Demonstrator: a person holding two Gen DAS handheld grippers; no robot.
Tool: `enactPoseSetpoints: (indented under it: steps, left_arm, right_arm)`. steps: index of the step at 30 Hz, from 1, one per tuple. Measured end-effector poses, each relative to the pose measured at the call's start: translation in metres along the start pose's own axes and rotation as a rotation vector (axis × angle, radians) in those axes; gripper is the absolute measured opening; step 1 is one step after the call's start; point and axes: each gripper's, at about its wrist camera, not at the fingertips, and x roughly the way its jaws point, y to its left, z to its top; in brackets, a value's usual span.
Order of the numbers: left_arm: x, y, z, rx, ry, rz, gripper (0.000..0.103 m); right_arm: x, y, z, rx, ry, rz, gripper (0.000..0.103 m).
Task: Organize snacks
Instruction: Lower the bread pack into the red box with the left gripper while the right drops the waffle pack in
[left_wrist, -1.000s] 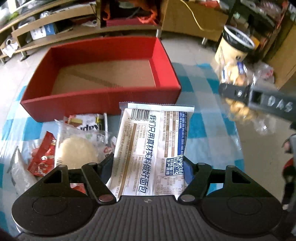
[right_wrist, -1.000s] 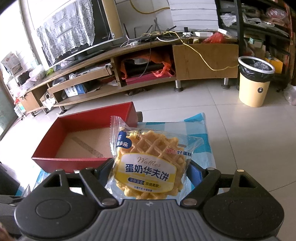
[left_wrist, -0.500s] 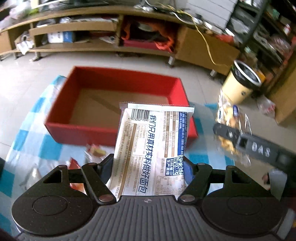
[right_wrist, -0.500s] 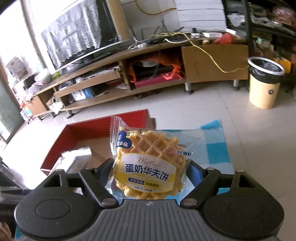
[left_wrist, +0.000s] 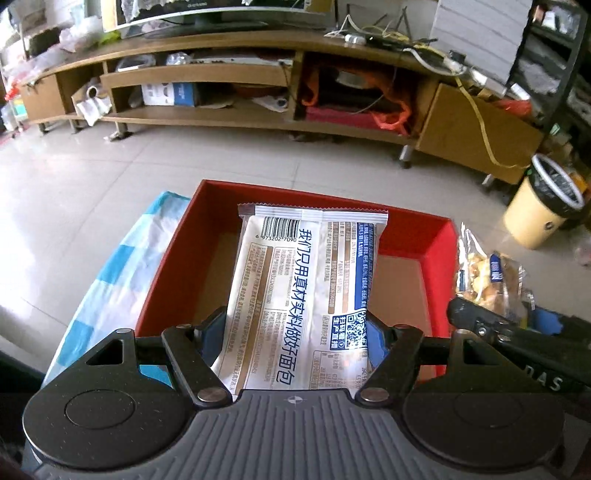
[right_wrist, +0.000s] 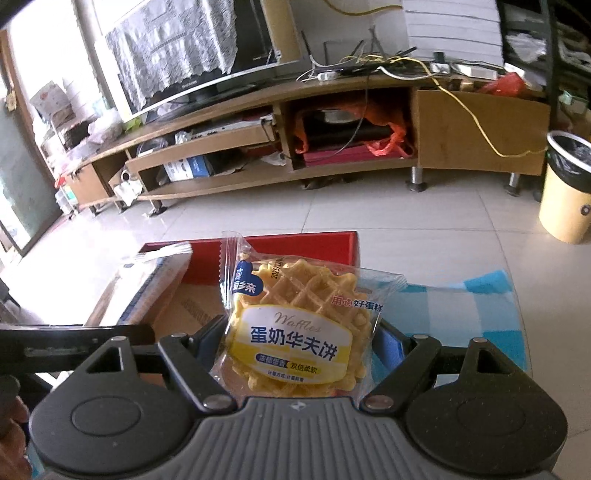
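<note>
My left gripper (left_wrist: 295, 334) is shut on a white bread packet (left_wrist: 306, 295) with blue and brown print, held over the open red box (left_wrist: 439, 240). My right gripper (right_wrist: 301, 345) is shut on a clear waffle packet (right_wrist: 299, 325) with a yellow label, held above the box's right end (right_wrist: 317, 245). The waffle packet (left_wrist: 487, 280) and the right gripper show at the right of the left wrist view. The bread packet (right_wrist: 147, 280) shows at the left of the right wrist view.
The box stands on a blue-and-white checked cloth (left_wrist: 118, 266) over the table. Beyond lie a tiled floor, a long wooden TV cabinet (left_wrist: 258, 77) and a yellow waste bin (left_wrist: 543, 206).
My left gripper has lifted and carried the bread packet forward from the snack pile to over the red box. My right gripper has moved the waffle packet closer to the box.
</note>
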Motion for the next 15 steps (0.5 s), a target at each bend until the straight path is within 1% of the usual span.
enactPoseSetpoints:
  steps: [5, 8, 10, 12, 15]
  left_arm:
    - [0.025, 0.004, 0.006, -0.003, 0.024, 0.022, 0.078]
    - [0.034, 0.005, 0.007, 0.007, 0.022, 0.055, 0.078]
    - [0.040, 0.007, 0.008, 0.005, 0.029, 0.058, 0.075]
    - [0.044, 0.009, 0.009, -0.001, 0.035, 0.069, 0.070]
    - [0.046, 0.011, 0.009, -0.001, 0.038, 0.083, 0.072]
  right_arm:
    - [0.026, 0.004, 0.005, -0.019, 0.030, -0.006, 0.081]
    - [0.036, 0.009, 0.008, -0.062, 0.018, -0.027, 0.081]
    - [0.041, 0.011, 0.009, -0.075, 0.017, -0.027, 0.081]
    - [0.045, 0.014, 0.008, -0.098, 0.013, -0.037, 0.081]
    - [0.047, 0.022, 0.005, -0.159, 0.008, -0.063, 0.082]
